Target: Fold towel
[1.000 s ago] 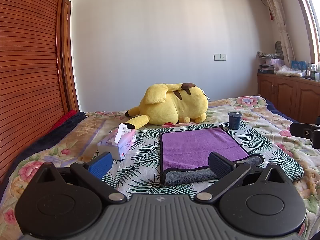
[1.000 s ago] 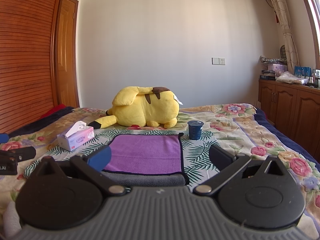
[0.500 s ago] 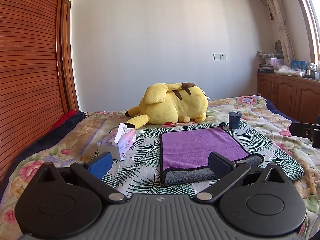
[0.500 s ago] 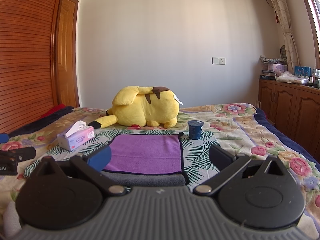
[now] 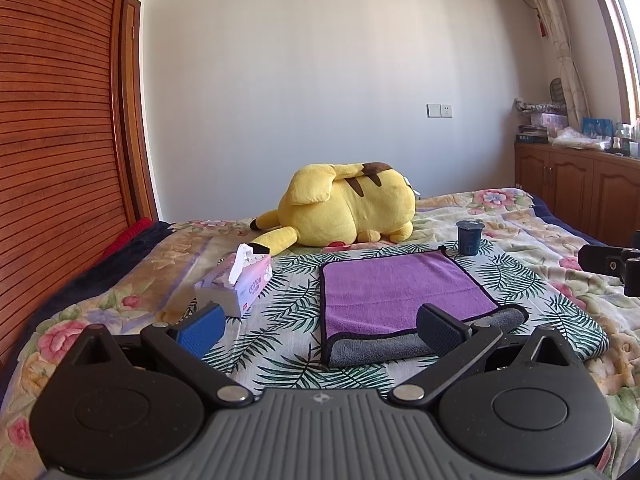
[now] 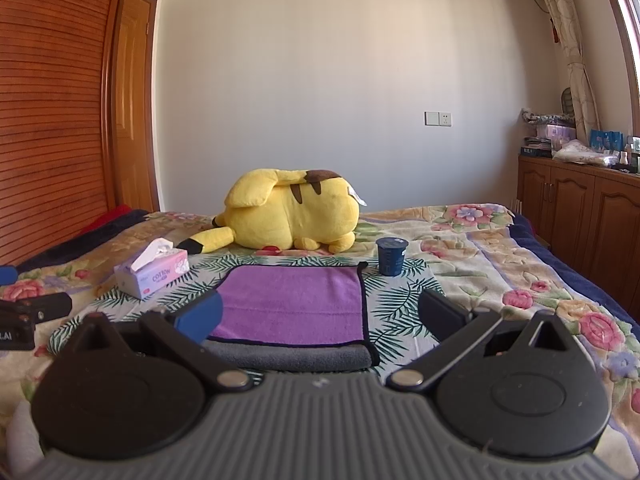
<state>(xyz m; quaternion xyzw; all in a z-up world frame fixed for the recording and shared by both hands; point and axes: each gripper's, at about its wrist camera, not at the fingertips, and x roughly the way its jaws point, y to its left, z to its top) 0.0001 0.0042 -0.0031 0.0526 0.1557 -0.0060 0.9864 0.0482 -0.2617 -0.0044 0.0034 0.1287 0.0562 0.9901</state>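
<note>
Two sets of tongs hover low over the bed, both spread apart and gripping nothing — left tongs with the towel's near left corner between the fingers, right tongs facing its near edge. Purple towel lies flat on the palm-leaf cloth, already folded, grey underside showing along the near edge. Nearby on the bed: tissue box left of the towel, dark blue cup just off its far right corner, yellow plush toy behind — none touching it.
</note>
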